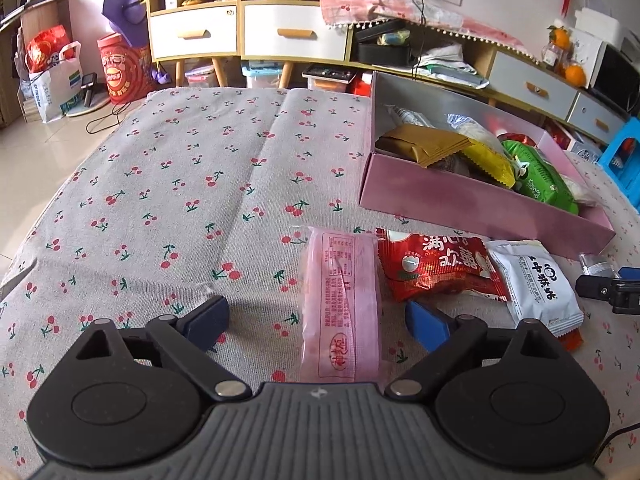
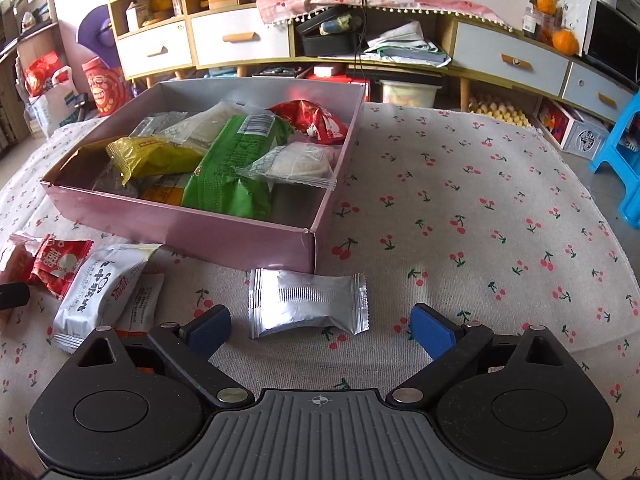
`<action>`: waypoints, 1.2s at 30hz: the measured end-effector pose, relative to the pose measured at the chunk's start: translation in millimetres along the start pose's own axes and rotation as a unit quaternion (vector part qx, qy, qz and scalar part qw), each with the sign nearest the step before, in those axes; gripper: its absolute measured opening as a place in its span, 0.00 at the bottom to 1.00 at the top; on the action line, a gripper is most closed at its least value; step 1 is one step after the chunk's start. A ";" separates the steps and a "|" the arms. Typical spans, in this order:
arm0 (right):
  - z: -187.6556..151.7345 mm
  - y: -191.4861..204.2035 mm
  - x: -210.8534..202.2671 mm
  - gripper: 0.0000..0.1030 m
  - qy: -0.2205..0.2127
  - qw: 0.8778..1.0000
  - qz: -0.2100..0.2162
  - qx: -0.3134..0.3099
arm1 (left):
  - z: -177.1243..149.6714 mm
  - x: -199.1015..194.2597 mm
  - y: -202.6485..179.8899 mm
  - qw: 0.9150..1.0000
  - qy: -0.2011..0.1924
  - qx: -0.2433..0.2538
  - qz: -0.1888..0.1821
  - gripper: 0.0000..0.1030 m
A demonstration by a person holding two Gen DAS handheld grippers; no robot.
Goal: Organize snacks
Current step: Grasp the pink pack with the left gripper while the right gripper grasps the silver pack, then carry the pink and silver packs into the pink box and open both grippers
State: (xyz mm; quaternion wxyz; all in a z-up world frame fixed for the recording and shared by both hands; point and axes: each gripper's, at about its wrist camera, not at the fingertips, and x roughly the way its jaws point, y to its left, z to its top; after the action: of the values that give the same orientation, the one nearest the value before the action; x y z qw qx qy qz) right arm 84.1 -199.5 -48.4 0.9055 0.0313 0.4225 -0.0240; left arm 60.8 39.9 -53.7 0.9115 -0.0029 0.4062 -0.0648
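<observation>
We see the pink box (image 2: 192,236) already half full of snacks. Just in front of it four packets remain (pink (image 1: 340,308), red (image 1: 436,266), white (image 1: 536,284), silver (image 2: 306,304)). Our left gripper (image 1: 320,320) and right gripper (image 2: 322,326) gape wide, empty.

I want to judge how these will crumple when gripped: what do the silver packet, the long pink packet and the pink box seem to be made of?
Silver packet: likely metallised foil film, shiny, with creases and crimped serrated ends.
Long pink packet: thin, glossy, translucent plastic film; light glints along its printed surface.
Pink box: probably cardboard with a satin pink coating; straight folded corners, silvery lining inside.
</observation>
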 end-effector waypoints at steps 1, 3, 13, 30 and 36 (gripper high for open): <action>1.1 0.9 1.0 0.96 -0.001 1.000 -0.001 0.000 | -0.2 -0.2 -1.3 1.000 0.000 0.004 0.005 0.88; 2.2 1.2 2.2 0.96 -0.004 1.000 -0.001 0.001 | -0.1 -0.6 -2.6 1.000 0.001 0.007 0.012 0.87; 7.9 3.9 5.3 0.93 -0.003 1.000 -0.005 0.004 | 3.5 -3.1 -0.2 1.000 0.003 0.003 0.020 0.61; 15.0 16.3 -6.7 0.43 0.017 1.000 0.020 -0.013 | 11.3 -6.1 6.6 0.999 0.023 -0.033 -0.011 0.30; 17.3 16.5 -10.8 0.43 0.048 0.999 0.017 0.000 | 14.4 -8.6 10.3 0.998 0.046 -0.047 -0.022 0.30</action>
State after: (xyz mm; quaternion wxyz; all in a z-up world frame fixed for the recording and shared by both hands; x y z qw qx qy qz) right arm 91.6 -184.2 -28.4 0.8844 0.0401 0.4650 -0.0070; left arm 67.0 50.5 -38.2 0.8890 -0.0514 0.4503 -0.0661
